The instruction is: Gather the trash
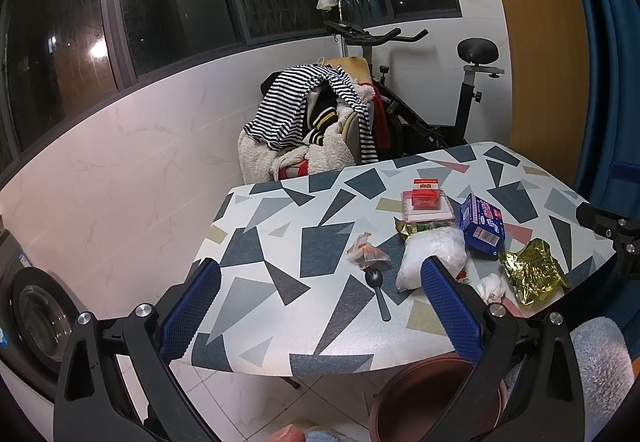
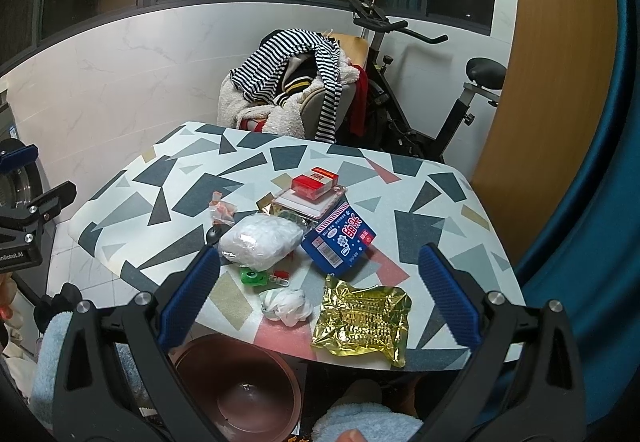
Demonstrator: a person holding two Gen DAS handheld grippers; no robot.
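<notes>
Trash lies on the patterned table point(image 1: 280, 226) point(image 2: 168, 178): a gold foil wrapper point(image 2: 362, 320) point(image 1: 534, 274), a crumpled white tissue point(image 2: 286, 306) point(image 1: 492, 286), a white plastic bag point(image 2: 262, 238) point(image 1: 432, 252), a blue carton point(image 2: 340, 242) point(image 1: 482, 228), a small orange-white wrapper point(image 1: 366, 250) point(image 2: 222, 210) and a black plastic spoon point(image 1: 378, 292). A red box point(image 1: 426, 196) point(image 2: 314, 182) rests on a clear tray. My left gripper point(image 1: 320, 280) hovers open over the table's near left part. My right gripper point(image 2: 320, 264) hangs open above the tissue and foil wrapper. Neither holds anything.
A brown bin point(image 2: 236, 390) point(image 1: 436, 398) stands on the floor under the table's near edge. A green toy with a red clip point(image 2: 254, 277) lies by the bag. Behind the table are a clothes-piled chair point(image 1: 312, 122) and an exercise bike point(image 1: 460, 110). A washing machine point(image 1: 36, 322) stands left.
</notes>
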